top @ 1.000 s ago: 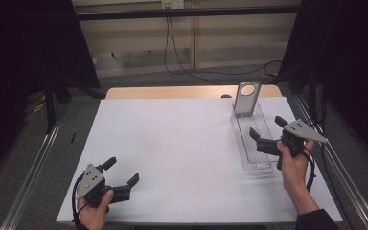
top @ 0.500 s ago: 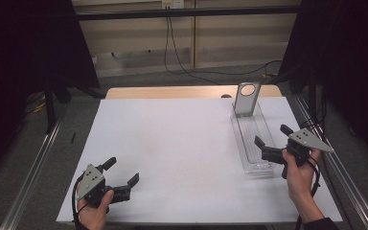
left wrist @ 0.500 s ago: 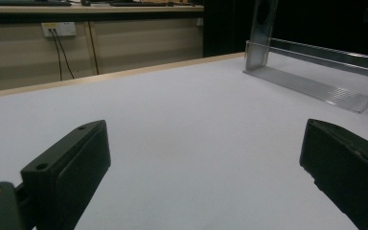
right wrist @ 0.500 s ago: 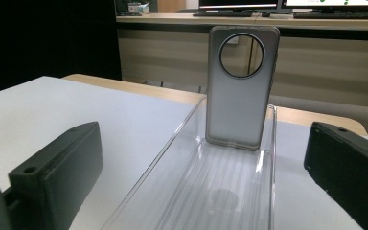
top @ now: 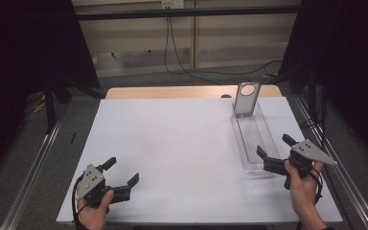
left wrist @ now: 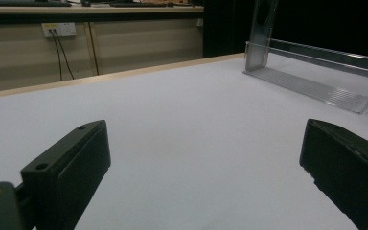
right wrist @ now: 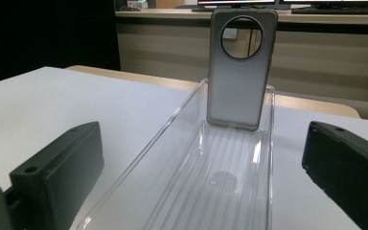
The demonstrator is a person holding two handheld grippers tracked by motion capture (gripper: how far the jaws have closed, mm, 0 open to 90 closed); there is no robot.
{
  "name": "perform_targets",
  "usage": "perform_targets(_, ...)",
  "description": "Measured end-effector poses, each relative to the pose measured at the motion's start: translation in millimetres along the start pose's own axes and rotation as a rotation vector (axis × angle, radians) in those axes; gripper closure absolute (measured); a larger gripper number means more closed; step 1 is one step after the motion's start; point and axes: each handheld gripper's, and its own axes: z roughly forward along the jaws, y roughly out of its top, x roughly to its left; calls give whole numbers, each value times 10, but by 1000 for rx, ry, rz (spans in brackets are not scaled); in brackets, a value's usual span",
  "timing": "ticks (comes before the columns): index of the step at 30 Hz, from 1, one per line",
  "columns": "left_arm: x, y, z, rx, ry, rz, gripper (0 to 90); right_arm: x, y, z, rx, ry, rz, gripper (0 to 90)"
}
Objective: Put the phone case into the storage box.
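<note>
A long clear plastic tray (top: 254,136) lies on the right side of the white table (top: 172,143). A grey phone case (top: 246,98) with a round camera hole stands upright at the tray's far end. My right gripper (top: 274,146) is open at the tray's near end, jaws pointing along it, nothing between them. In the right gripper view the tray (right wrist: 230,167) runs away from my open right gripper (right wrist: 201,153) to the phone case (right wrist: 239,72). My left gripper (top: 122,171) rests open and empty at the near left. From the left gripper (left wrist: 203,143) the tray (left wrist: 311,86) is far right.
Metal rails (top: 33,163) run along both sides of the table. A bare wooden strip (top: 172,92) shows beyond the white surface. Cables (top: 182,57) hang down the back wall, far from the work area.
My right gripper has drawn back toward the near edge of the table, from beside the tray's middle to its near end. The left gripper has stayed still.
</note>
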Motion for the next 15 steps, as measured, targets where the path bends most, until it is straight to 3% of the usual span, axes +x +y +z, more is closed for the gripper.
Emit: perform_targets(15,10,-9,-8,3,7,-2,34,-41,-128,-191,-1,-8,6,0)
